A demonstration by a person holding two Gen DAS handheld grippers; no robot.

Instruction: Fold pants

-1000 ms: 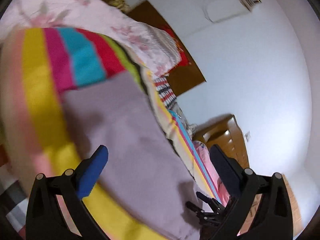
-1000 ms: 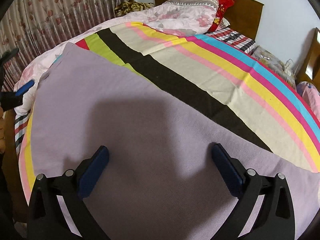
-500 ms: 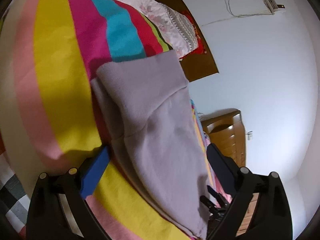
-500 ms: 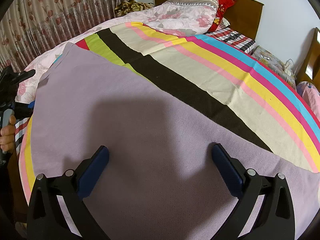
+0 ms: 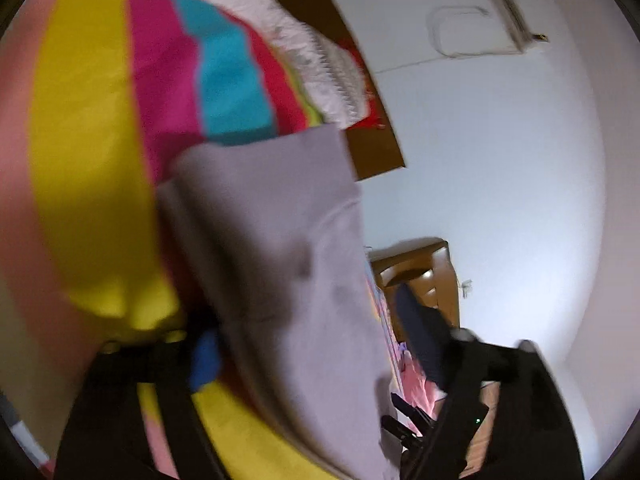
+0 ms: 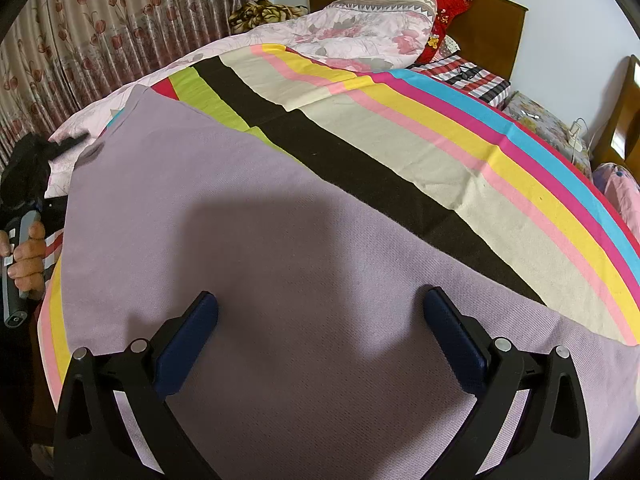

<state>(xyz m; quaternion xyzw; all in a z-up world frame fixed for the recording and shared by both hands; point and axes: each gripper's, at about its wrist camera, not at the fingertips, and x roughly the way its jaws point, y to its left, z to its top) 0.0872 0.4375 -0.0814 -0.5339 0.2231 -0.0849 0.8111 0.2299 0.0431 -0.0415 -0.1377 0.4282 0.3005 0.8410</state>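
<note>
The lavender pants (image 6: 240, 240) lie spread flat on the striped blanket (image 6: 440, 152). My right gripper (image 6: 320, 344) hangs just above them, open, with nothing between its fingers. In the left wrist view, which is blurred, a corner of the pants (image 5: 280, 240) with a folded edge lies between the fingers of my left gripper (image 5: 312, 344). Its jaws are closing. The right pad (image 5: 420, 328) stands clear of the cloth, and the left pad (image 5: 204, 356) is partly hidden under the edge. In the right wrist view a hand (image 6: 24, 256) holds the left gripper at the pants' far left corner.
The blanket covers a bed with a floral quilt (image 6: 360, 28), pillows and a wooden headboard (image 6: 488, 28) at the far end. A flowered curtain (image 6: 100, 20) hangs at the left. A wooden cabinet (image 5: 424, 276) stands by the white wall (image 5: 500, 160).
The left gripper has sunk and come in over the pants' corner, and its fingers stand closer together. The right gripper has not moved.
</note>
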